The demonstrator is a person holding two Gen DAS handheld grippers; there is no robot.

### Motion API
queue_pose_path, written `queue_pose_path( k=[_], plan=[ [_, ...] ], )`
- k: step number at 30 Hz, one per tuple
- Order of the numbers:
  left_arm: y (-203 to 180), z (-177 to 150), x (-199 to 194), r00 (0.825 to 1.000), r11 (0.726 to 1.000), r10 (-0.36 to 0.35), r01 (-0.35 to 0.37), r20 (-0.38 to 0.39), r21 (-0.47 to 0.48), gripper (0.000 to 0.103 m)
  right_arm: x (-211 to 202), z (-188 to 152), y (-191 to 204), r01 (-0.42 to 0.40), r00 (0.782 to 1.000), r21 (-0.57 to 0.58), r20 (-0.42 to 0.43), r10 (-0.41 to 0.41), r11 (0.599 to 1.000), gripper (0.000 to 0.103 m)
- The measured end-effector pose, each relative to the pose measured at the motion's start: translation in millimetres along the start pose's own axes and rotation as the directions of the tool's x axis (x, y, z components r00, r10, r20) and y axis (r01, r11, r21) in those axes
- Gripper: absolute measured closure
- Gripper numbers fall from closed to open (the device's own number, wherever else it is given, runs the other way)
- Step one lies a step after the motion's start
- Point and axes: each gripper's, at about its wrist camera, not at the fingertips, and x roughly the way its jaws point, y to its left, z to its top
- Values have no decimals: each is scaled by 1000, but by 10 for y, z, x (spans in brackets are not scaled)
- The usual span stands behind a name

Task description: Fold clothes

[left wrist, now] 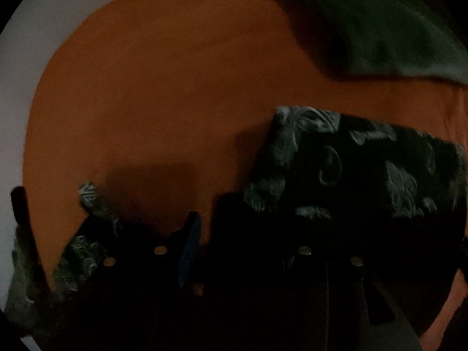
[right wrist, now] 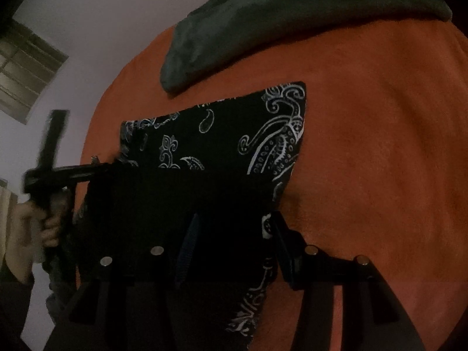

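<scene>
A black cloth with a white paisley print (right wrist: 222,146) lies partly folded on an orange bed cover (right wrist: 380,161). It also shows in the left wrist view (left wrist: 351,163), very dark. My right gripper (right wrist: 234,239) stands over the cloth's near part, its fingers apart with cloth between them. My left gripper (left wrist: 201,234) is dim; cloth (left wrist: 96,204) drapes by its left finger. In the right wrist view the left gripper (right wrist: 96,169) sits at the cloth's left edge, held by a hand (right wrist: 35,225).
A dark green blanket (right wrist: 292,23) lies bunched at the far end of the bed, also seen in the left wrist view (left wrist: 380,23). A pale wall (right wrist: 102,29) and a window (right wrist: 23,70) stand behind. The orange cover (left wrist: 146,87) stretches to the left.
</scene>
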Motion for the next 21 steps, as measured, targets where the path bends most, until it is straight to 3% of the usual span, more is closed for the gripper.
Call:
queue_pose_path(
  k=[3, 4, 5, 8, 9, 10, 11, 12, 13, 14, 15, 18, 21],
  plan=[
    [-21, 93, 70, 988, 987, -153, 152, -10, -55, 60, 44, 15, -25, 2, 1000, 9, -4, -2, 1000, 54],
    [-48, 98, 64, 986, 985, -168, 168, 5, -51, 91, 61, 20, -30, 3, 1000, 12, -4, -3, 1000, 54],
    [-73, 101, 54, 983, 982, -183, 184, 20, -47, 100, 79, 23, -33, 4, 1000, 11, -7, -4, 1000, 54],
    [8, 24, -140, 959, 957, -269, 277, 91, -84, 101, 25, 14, -30, 13, 1000, 3, 17, -13, 1000, 67],
    [80, -21, -256, 934, 934, -334, 346, 124, -93, 101, -10, 3, -17, 13, 999, 2, 34, -13, 1000, 75],
    [170, -80, -428, 879, 885, -444, 460, 175, -70, 101, -83, -18, -10, 7, 998, -1, 58, -7, 1000, 79],
    [259, -140, -599, 808, 823, -546, 567, 221, -37, 101, -163, -41, -3, 0, 996, -5, 84, 0, 1000, 80],
    [317, -196, -766, 723, 755, -645, 653, 248, 60, 100, -233, -61, -2, -2, 994, -12, 109, 4, 1000, 81],
    [360, -235, -860, 679, 724, -684, 678, 268, 130, 100, -289, -76, -9, 0, 992, -19, 130, 2, 1000, 81],
    [407, -233, -849, 671, 718, -691, 681, 268, 146, 100, -299, -73, -33, 7, 991, -20, 131, -5, 1000, 81],
    [454, -227, -829, 666, 713, -696, 683, 267, 158, 99, -301, -66, -61, 15, 992, -20, 128, -12, 1000, 81],
    [567, -26, -351, 798, 815, -562, 579, 217, -18, 98, -237, -20, -138, 45, 992, -20, 122, -42, 999, 81],
    [632, 95, 173, 886, 871, -452, 463, 103, -166, 98, -113, 39, -221, 67, 992, 2, 110, -67, 998, 81]
  ],
)
